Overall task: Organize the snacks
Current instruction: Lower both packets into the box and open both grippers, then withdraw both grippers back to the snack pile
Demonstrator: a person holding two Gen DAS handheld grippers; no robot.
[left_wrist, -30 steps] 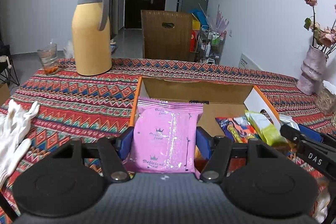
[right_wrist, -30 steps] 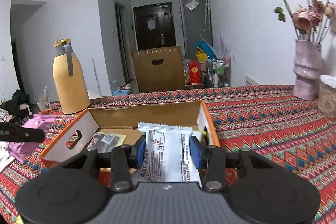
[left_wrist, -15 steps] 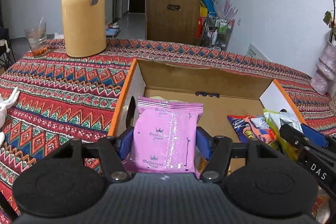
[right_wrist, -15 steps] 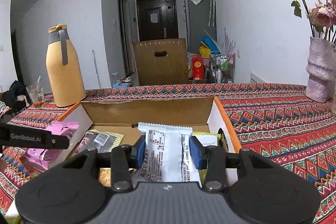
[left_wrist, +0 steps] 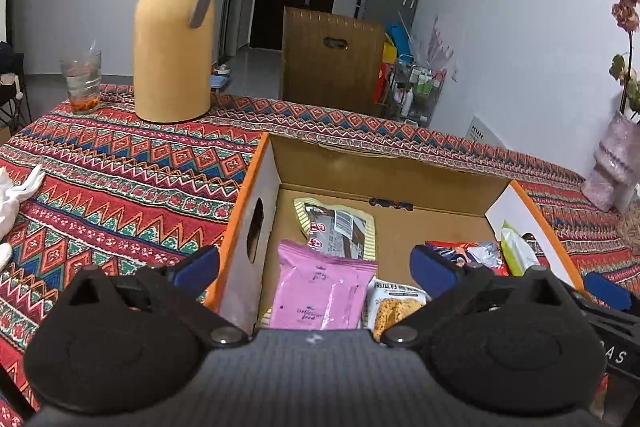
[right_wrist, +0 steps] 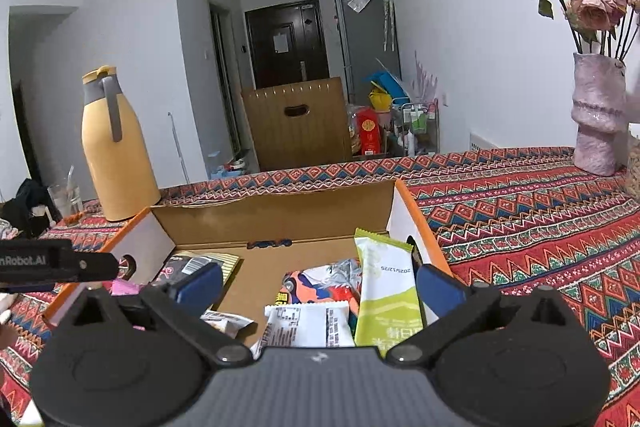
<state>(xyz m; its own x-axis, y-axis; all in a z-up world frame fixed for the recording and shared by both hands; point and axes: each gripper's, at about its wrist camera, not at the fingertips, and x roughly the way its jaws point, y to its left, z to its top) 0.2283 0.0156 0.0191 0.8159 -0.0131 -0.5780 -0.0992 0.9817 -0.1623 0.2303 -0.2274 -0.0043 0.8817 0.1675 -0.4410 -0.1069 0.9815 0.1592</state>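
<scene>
Snacks lie in the open cardboard box (left_wrist: 400,163) on the patterned counter (left_wrist: 120,179): the pink packet (left_wrist: 320,293), marked "food", between the left gripper (left_wrist: 316,265) fingers, and the white packet (right_wrist: 308,325) between the right gripper (right_wrist: 320,281) fingers. Both jaws have just been opening, now wide, pads clear. A green packet (right_wrist: 386,291) reads "2025/12/25". A yellow jug (left_wrist: 174,31) and glass (left_wrist: 82,81) stand beyond

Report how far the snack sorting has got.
Done: several packets already lie in the open cardboard box, among them the pink snack packet and the white printed snack packet. In hand: nothing; the left claw and right claw have just opened, their pads clear of both packets. Left: no loose snacks are visible outside the box.
</scene>
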